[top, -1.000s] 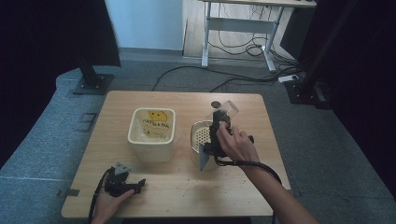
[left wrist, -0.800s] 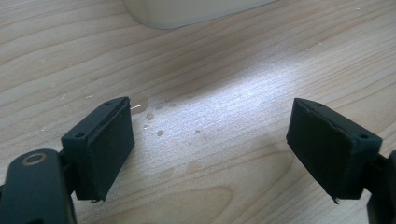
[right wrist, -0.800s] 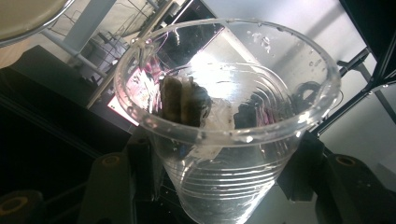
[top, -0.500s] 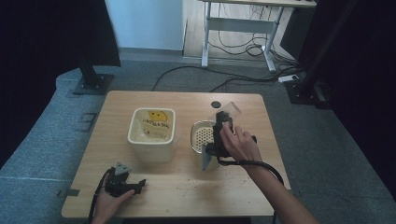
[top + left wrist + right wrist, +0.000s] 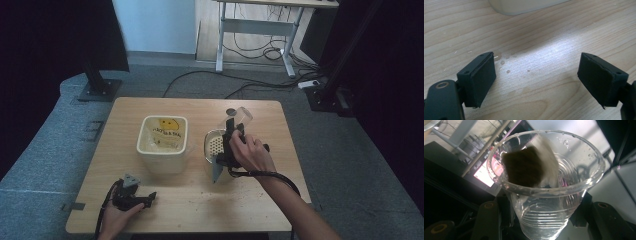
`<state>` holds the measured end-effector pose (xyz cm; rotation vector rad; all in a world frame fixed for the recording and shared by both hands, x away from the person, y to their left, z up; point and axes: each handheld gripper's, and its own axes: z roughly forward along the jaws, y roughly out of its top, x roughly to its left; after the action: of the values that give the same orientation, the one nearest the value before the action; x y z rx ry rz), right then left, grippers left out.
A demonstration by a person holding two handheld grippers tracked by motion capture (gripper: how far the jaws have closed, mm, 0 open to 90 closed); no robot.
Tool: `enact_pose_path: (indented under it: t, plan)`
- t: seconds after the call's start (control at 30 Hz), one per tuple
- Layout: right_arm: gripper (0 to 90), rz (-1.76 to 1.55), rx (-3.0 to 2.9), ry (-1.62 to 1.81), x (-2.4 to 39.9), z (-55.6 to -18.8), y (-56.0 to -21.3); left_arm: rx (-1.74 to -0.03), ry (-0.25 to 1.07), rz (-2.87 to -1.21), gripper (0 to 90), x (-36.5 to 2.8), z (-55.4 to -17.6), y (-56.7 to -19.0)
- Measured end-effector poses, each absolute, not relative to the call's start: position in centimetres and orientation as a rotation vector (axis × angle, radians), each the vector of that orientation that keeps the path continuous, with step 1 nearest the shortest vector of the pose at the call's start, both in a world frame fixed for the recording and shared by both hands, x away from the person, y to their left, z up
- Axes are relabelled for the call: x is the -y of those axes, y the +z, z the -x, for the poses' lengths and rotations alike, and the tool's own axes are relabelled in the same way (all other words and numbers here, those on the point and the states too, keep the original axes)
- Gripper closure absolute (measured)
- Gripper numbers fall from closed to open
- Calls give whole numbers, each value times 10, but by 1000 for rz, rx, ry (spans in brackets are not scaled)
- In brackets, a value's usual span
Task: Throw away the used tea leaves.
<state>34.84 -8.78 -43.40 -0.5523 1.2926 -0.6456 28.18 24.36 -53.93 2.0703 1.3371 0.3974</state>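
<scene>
I am gripping a clear plastic cup (image 5: 546,182) in my right gripper (image 5: 233,134), whose jaws have just been closing on it; a dark, wet tea bag (image 5: 530,167) is clinging inside. The cup is hanging at one o'clock of the round strainer (image 5: 215,145). My left gripper (image 5: 536,80) is resting wide open, holding nothing, on the table (image 5: 200,210) at seven o'clock of the cream tub (image 5: 163,142).

clear plastic cup (image 5: 544,195), ribbed, with a dark brown and white teabag (image 5: 531,167) inside. cream square tub (image 5: 162,142), yellow smiley print, centre left of the high view. white strainer (image 5: 215,145), dotted with holes. pale wood-grain table (image 5: 200,200). black right gripper (image 5: 231,135); black left gripper (image 5: 536,77).
</scene>
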Motion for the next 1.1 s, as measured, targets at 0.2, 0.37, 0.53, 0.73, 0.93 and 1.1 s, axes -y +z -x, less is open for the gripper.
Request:
enact_pose_path:
  t: [0.2,0.37,0.53,0.73,0.93,1.1]
  plan:
    - [484,522,-1283,-629,90,-346,-432,-1336,399,-2072,148,-245,-281,-539]
    - [483,483,-1334,-575,91,-345,-433,-1334,397,-2075,148,-244,-282,-539]
    - [477,443,-1376,-534,94,-345,-436,-1335,397,-2075,148,-244,-283,-539]
    - [476,356,-1448,-446,97,-346,-435,-1336,397,-2072,148,-244,-282,-539]
    - [480,155,-1585,-218,101,-345,-421,-1337,398,-2072,148,-244,-282,-539]
    - [483,-5,-1692,-25,104,-344,-413,-1335,396,-2071,148,-244,-282,-539]
